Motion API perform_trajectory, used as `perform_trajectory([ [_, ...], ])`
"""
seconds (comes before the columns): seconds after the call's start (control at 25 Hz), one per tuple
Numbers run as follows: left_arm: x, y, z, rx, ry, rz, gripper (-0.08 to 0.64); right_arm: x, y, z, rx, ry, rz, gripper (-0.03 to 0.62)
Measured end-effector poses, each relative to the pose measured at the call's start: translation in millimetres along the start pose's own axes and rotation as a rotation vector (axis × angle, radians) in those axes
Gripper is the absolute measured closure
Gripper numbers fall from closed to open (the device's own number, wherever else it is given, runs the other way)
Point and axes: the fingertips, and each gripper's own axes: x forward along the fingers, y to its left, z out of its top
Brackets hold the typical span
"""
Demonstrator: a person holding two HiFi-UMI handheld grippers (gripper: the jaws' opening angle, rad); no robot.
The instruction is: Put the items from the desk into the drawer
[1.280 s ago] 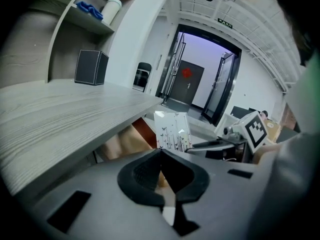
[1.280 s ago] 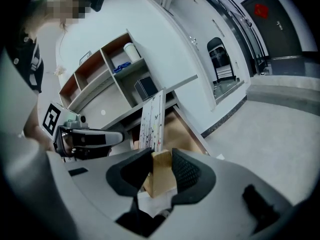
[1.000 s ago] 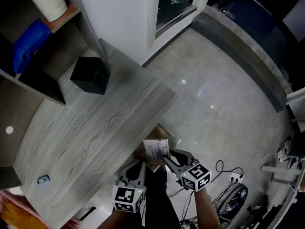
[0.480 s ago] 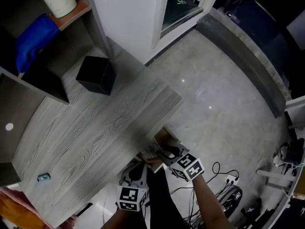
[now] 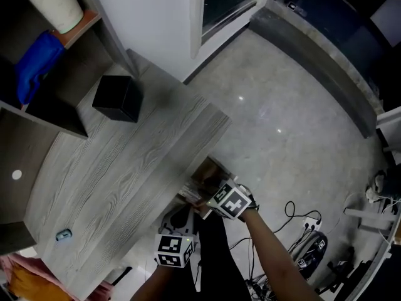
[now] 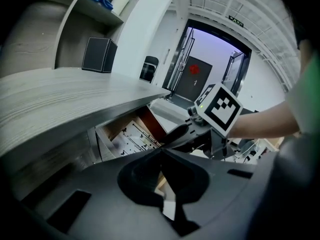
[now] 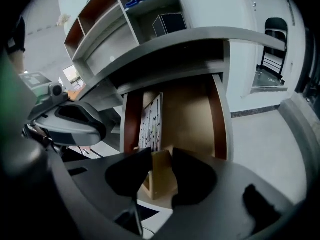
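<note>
The wooden drawer [image 5: 212, 167] stands pulled out under the desk's front edge. My right gripper [image 5: 202, 192] reaches down into it, shut on a flat box [image 7: 161, 176] with tan sides and a white printed face [image 7: 152, 120]. In the right gripper view the box runs along the drawer's left wall [image 7: 131, 119], with my right gripper [image 7: 161, 156] clamped on its near end. The left gripper view shows the printed face [image 6: 131, 136] inside the drawer [image 6: 151, 122]. My left gripper [image 5: 182, 213] hangs just below the drawer front, and there the left gripper [image 6: 161, 153] is shut with nothing held.
A black cube [image 5: 118, 98] sits on the grey desk [image 5: 125, 168] near the shelf unit. A small blue item [image 5: 62, 234] lies near the desk's left end. A blue cloth [image 5: 34, 61] and a white cup [image 5: 53, 2] rest on shelves. Cables [image 5: 301, 227] lie on the floor at right.
My right gripper has rolled and sunk toward the drawer with the box. The box, seen whole above the drawer before, is now mostly hidden in it. The left gripper has stayed put.
</note>
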Motion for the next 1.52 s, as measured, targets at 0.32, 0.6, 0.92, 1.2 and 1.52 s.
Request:
perform_trajectory([
  [0.32,5,-6,3,0.009,0.006,-0.027,0.550,-2,-5,-8,0.055,-0.042,-0.056,0.405],
  [0.6,6,-9,5,0.026,0.008,-0.043,0.551,-7,-11,-9,0.082,-0.083,-0.094,0.390],
  [0.92,6,-13,15,0.033,-0.004,-0.059,0.551,-23,-3,-3,0.058,-0.151,-0.134,0.581],
  [1.2,0,-40,46,0.070,-0.056,-0.134,0.551,-83,-8,25,0.176,-0.397,-0.304,0.581],
  [1.52,-31,-66,101,0.086,-0.127,-0.136,0.551,-197,6,69,0.423,-0.820,-0.424,0.581],
])
